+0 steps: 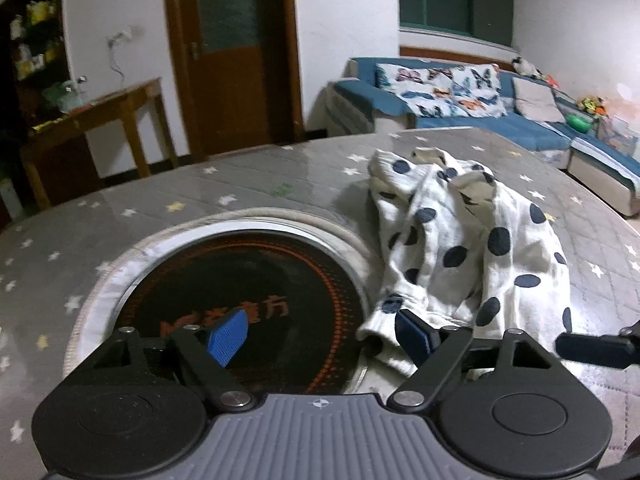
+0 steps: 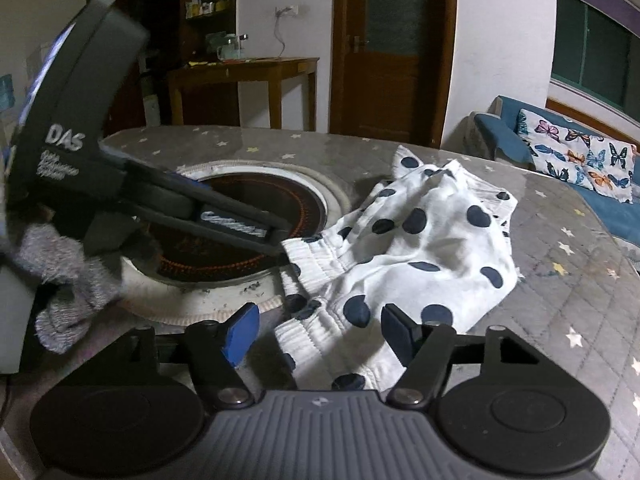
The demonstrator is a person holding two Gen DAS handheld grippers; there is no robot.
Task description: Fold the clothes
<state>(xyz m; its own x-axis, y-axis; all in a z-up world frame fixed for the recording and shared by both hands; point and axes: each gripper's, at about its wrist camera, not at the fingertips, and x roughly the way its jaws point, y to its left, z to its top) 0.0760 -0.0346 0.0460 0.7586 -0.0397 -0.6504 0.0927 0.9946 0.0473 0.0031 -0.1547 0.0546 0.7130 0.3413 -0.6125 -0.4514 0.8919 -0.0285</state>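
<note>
The left hand-held gripper [image 1: 322, 338] is released: its 2 blue pads stand apart, the left one over the dark round hotplate [image 1: 240, 292] set into the table [image 1: 160, 196], and the right pad [image 1: 412, 334] just beside the ribbed cuff of the white garment with dark dots [image 1: 460, 240]. The cuff is not between the pads. If they close here, I think they will catch only air or a thin edge, and the fold will begin with a slipping corner.

The garment lies crumpled to the right of the hotplate, with 1 edge over its rim, so dragging it could pull cloth onto the plate.

The right hand-held gripper [image 2: 320, 334] is also released, with a ribbed hem [image 2: 316, 336] lying between its pads, not pressed. Closing may pinch several layers together, because the cloth is bunched there.
</note>
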